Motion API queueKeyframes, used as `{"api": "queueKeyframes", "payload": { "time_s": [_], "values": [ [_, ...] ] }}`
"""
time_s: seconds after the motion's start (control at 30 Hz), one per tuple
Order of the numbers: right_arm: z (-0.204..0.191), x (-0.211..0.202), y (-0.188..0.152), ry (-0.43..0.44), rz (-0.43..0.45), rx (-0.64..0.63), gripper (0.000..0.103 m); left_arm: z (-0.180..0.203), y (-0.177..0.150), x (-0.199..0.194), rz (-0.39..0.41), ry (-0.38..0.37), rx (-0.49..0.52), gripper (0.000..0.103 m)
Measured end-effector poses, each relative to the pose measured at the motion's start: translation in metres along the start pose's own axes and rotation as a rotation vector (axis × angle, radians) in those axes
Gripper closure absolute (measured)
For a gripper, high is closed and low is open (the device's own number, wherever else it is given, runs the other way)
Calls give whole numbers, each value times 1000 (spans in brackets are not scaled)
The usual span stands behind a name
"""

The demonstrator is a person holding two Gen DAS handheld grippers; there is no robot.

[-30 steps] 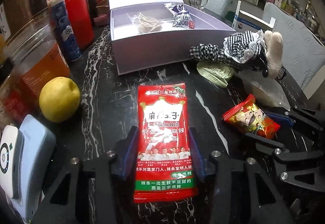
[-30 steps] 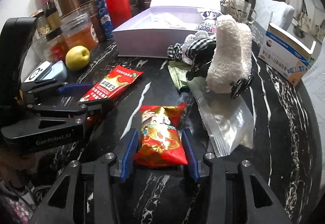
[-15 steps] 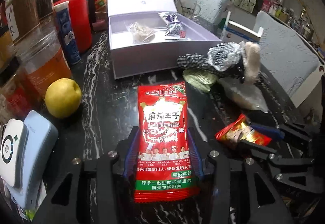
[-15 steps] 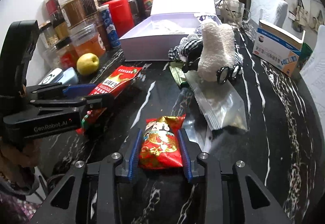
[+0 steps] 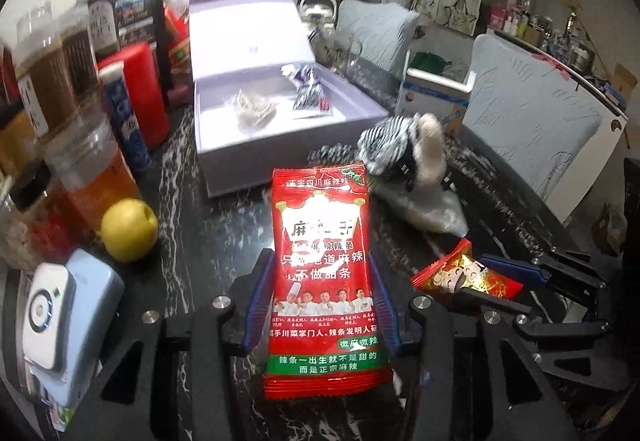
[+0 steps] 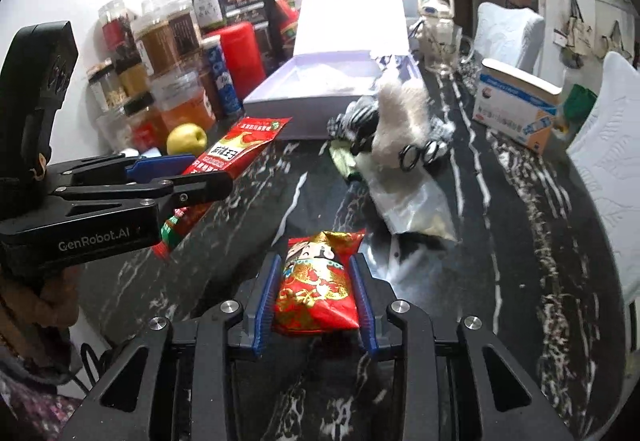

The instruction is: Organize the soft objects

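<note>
My left gripper (image 5: 319, 281) is shut on a long red snack packet (image 5: 320, 225), held above the black marble table (image 5: 208, 241). In the right wrist view the same packet (image 6: 240, 145) sticks out of the left gripper (image 6: 208, 175) toward the box. My right gripper (image 6: 316, 265) is shut on a small red and gold snack packet (image 6: 316, 289), also off the table; the left wrist view shows this packet (image 5: 464, 277) at lower right. An open lavender box (image 5: 280, 161) stands ahead, with a clear bag (image 5: 256, 109) and a blue-white packet (image 5: 308, 97) inside.
A checkered cloth and plush heap (image 6: 396, 109) and a clear plastic bag (image 6: 412, 205) lie right of the box. Jars, a red canister (image 5: 140, 93), a yellow fruit (image 5: 128, 231) and a white device (image 5: 52, 313) crowd the left. A blue-white carton (image 6: 516, 105) sits far right.
Both grippers have risen, lifting their packets off the table. The right jaws have narrowed onto the small red and gold packet.
</note>
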State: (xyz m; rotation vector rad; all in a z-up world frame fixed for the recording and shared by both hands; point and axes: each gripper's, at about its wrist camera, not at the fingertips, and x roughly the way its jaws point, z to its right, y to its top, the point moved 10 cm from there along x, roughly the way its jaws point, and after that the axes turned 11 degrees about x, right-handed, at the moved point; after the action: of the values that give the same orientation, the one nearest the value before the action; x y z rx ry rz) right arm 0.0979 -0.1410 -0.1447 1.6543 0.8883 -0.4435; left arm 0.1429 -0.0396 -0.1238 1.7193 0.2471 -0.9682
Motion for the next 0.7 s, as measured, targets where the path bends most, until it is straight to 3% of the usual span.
{"api": "queueKeyframes", "payload": {
  "time_s": [0.37,0.7],
  "values": [
    [10,-44,46,17,137,44,68,17,49,-27,112,-26,61,57],
    [6,-67,117,24,252,-70,69,7,115,-41,245,-34,64,57]
  ]
}}
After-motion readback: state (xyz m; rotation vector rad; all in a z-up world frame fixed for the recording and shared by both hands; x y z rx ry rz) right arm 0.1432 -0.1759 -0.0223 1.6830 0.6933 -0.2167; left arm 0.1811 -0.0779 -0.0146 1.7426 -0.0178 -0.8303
